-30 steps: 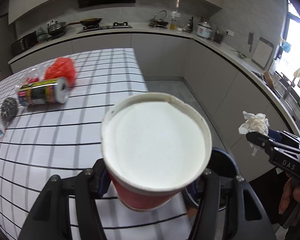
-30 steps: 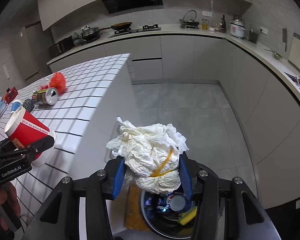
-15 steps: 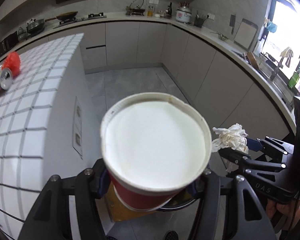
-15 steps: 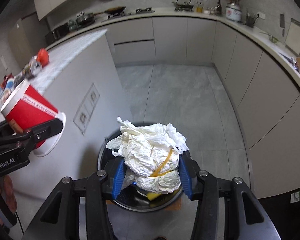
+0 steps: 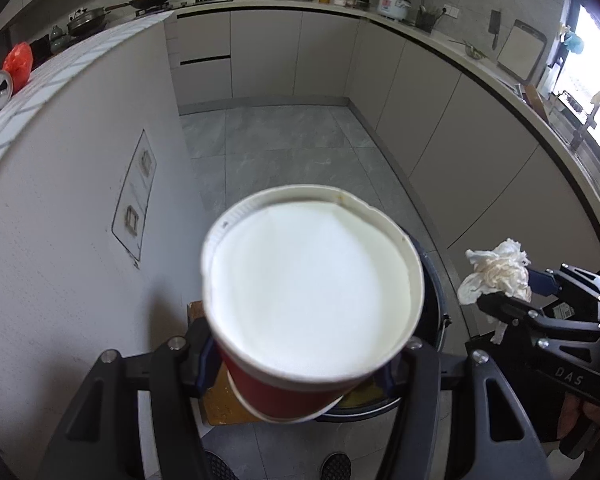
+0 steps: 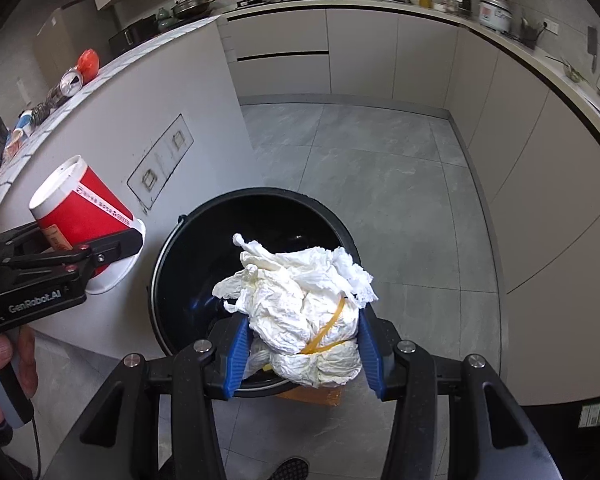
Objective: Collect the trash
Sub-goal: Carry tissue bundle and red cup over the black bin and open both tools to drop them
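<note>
Left gripper clamped on red cup, cup tilted, base toward camera, held beside bin, near its rim. Right gripper clamped on tissue wad, yellow band seen round it, held over open bin. Can left on counter.

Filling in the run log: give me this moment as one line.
left claw: shut on cup | right claw: shut on paper wad | both above bin | nothing dropped yet
</note>
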The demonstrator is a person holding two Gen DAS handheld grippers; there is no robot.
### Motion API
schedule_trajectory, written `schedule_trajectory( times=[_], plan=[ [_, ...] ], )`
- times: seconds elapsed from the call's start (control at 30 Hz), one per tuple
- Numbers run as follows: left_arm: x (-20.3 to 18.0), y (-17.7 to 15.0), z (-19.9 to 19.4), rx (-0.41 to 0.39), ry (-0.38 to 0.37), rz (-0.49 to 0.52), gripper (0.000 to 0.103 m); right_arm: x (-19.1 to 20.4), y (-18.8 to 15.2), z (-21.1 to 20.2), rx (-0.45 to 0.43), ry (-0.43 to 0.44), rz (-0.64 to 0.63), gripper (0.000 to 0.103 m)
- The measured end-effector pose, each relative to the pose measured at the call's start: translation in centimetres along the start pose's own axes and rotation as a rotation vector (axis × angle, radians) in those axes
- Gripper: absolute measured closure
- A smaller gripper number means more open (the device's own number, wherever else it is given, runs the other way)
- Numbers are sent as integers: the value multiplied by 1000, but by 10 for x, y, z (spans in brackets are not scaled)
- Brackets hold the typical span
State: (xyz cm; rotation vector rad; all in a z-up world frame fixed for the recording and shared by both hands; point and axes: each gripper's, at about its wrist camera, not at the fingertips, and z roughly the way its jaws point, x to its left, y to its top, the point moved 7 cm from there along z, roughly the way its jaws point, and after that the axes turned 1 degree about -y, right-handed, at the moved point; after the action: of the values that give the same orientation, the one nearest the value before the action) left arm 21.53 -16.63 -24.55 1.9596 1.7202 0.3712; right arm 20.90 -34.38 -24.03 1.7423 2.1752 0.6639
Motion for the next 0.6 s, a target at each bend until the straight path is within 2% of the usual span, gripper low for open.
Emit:
schedule_trajectory(
  times=[0.6],
  plan=[
    [2, -25, 39, 38, 45, -45, 42, -7, -9, 54, 30, 54, -53, 53]
  ],
)
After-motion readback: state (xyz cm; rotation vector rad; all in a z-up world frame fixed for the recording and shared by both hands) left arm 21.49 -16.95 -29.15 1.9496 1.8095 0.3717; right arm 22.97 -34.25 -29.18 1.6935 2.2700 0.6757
